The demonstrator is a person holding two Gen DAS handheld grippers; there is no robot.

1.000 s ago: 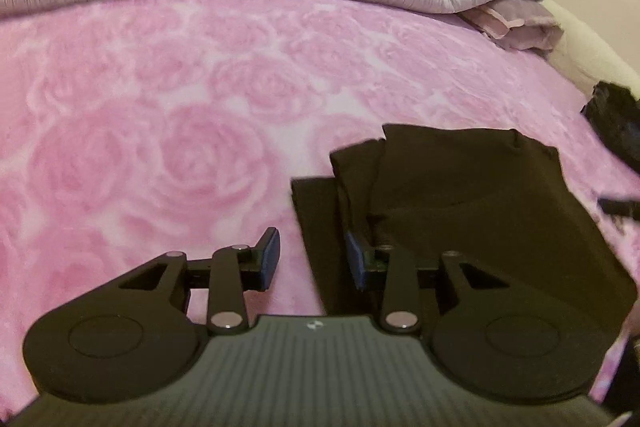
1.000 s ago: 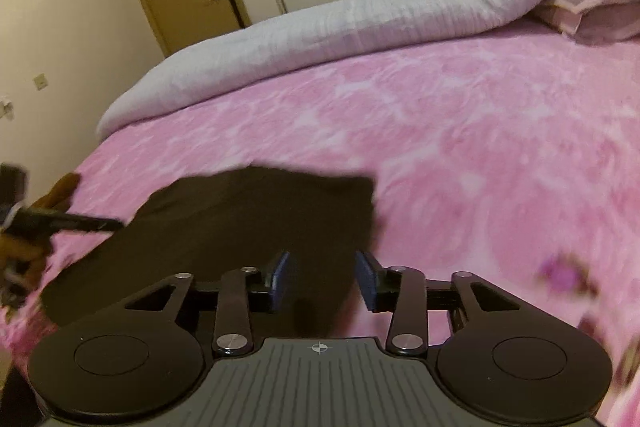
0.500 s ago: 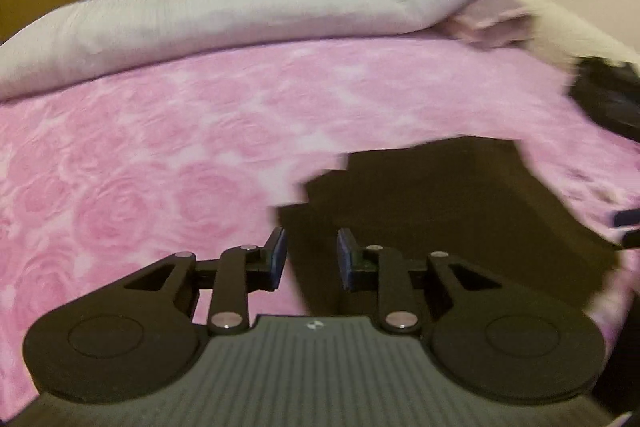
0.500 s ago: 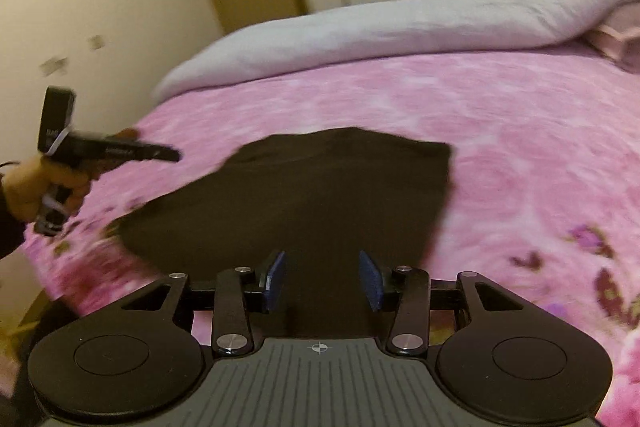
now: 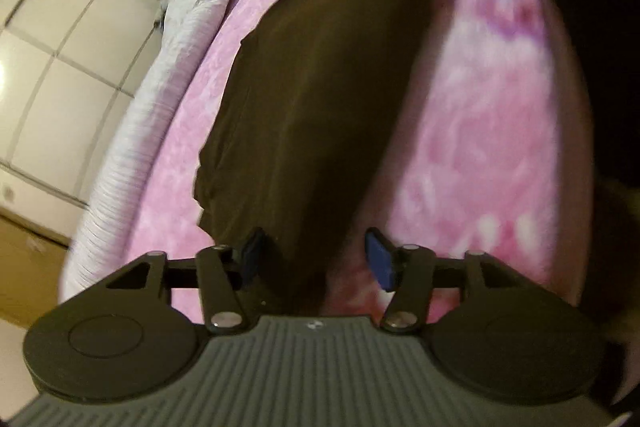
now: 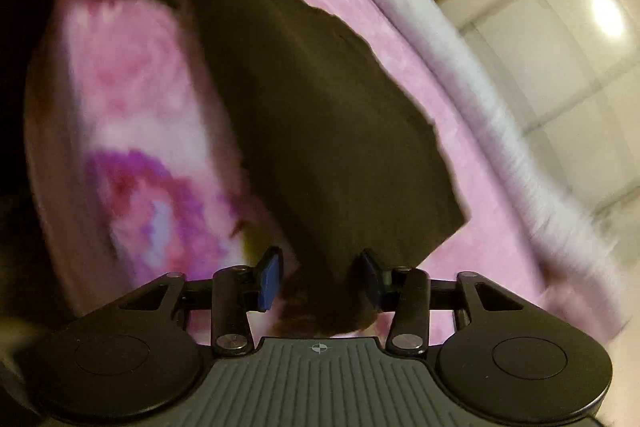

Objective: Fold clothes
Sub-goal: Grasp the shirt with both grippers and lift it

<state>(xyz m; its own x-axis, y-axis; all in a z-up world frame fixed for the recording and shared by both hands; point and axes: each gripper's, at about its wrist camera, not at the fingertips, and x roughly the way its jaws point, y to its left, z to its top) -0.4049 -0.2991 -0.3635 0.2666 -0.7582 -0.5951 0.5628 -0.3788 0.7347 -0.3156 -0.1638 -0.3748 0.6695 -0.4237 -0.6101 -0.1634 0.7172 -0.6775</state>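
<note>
Both views have rolled sideways since earlier. Left gripper [image 5: 316, 261], right gripper [image 6: 320, 279]: jaws apart, folded black garment [image 5: 320, 87] [image 6: 328, 115] edge between them, ungripped, on pink floral blanket [image 5: 480, 115].

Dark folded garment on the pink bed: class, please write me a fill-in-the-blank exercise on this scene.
1. The dark brown folded garment lies on a floral bedspread coloured ____.
2. The left gripper has its jaws ____.
3. The right gripper has its jaws ____.
4. The rolled striped duvet is coloured ____.

Missing words: pink; open; open; grey
</note>
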